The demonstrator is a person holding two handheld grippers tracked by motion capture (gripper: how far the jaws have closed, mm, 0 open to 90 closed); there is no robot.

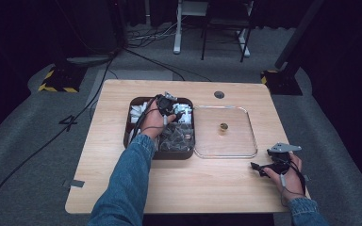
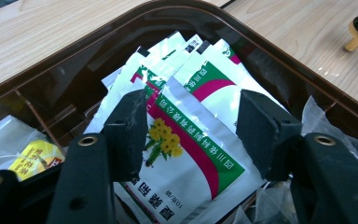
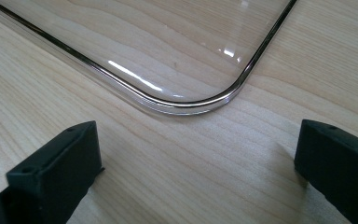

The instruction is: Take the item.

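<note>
We've got the left gripper (image 2: 191, 135) hanging with jaws apart over the sachets (image 2: 186, 135) at the box's (image 1: 188, 155) 12 o'clock end, right gripper (image 1: 264, 168) released on the desk (image 1: 122, 188), so we'd probably pinch several sachets since they're fanned together.

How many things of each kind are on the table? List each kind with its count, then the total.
Brown compartment box: 1
Clear lid with gold knob: 1
Grippers: 2, left gripper, right gripper
Total: 4
Sachets in the box overlap too much to count.
</note>
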